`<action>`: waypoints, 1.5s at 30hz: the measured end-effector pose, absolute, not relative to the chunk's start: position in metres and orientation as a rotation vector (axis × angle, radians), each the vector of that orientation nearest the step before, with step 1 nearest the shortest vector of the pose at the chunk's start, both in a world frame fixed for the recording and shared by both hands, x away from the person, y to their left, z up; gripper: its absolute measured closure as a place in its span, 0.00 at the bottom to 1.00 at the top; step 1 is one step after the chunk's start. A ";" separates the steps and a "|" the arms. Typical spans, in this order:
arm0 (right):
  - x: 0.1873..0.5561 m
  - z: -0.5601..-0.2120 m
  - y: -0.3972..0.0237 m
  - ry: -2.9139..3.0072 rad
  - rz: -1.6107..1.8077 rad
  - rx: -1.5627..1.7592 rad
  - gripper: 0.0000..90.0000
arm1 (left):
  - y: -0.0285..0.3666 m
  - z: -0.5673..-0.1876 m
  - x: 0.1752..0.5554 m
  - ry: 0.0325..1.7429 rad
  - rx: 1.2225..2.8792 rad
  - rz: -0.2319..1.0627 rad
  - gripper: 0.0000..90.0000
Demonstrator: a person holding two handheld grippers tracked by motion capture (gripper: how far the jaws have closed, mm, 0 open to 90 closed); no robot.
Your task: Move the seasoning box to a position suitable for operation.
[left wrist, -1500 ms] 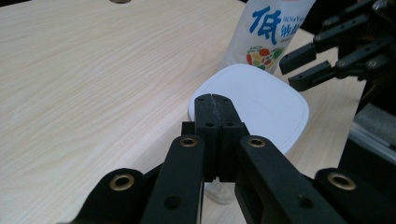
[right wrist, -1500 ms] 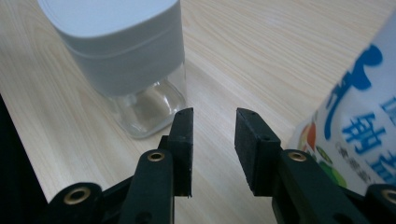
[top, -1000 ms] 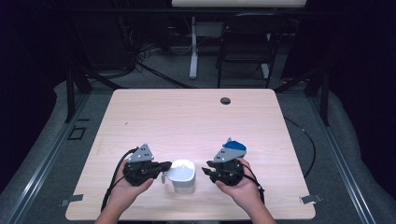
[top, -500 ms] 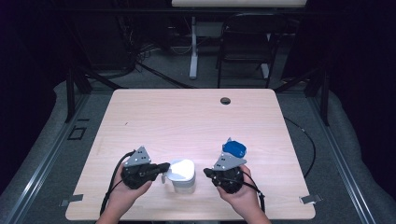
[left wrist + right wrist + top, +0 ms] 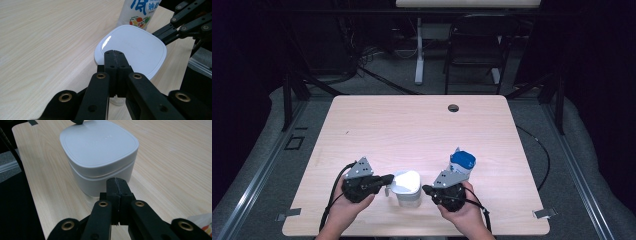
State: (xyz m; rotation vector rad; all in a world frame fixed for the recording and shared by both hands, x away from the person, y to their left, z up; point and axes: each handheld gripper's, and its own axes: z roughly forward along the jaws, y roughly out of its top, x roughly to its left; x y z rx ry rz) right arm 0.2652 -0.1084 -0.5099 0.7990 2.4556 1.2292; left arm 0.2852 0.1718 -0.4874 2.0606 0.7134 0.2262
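One white lidded container [image 5: 407, 187] near the front edge of the wooden desk [image 5: 412, 125], squarely between the two grippers. Left gripper [image 5: 388, 179] at its left side, fingers [image 5: 115, 62] pressed together with nothing between them, tips over the lid's near rim in the left gripper view; touching or just above, hard to tell. Right gripper [image 5: 426, 189] at its right side, fingers [image 5: 117, 187] likewise pressed together and empty, having just been closing, tips just beside the lower wall of the container, contact not certain. One pouch with a blue cap [image 5: 462, 163] upright just behind the right gripper, near the container but apart from it; printed label with vegetables seen in the left gripper view. One small dark round hole [image 5: 453, 108] far back on the desk, well apart from everything else. Count: one container, one pouch, two grippers, two hands [image 5: 344, 212] coming in from the bottom of the high view.
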 end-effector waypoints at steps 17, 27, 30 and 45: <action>0.264 -0.510 -0.106 2.449 1.253 0.792 1.00 | 0.172 -0.488 0.285 0.721 2.055 0.224 1.00; 0.268 -0.503 -0.102 2.465 1.226 0.788 1.00 | 0.173 -0.488 0.285 0.724 2.051 0.226 1.00; 0.268 -0.501 -0.101 2.472 1.216 0.790 1.00 | 0.173 -0.489 0.285 0.723 2.051 0.228 1.00; 0.270 -0.490 -0.094 2.484 1.195 0.782 0.99 | 0.176 -0.490 0.285 0.732 2.046 0.231 1.00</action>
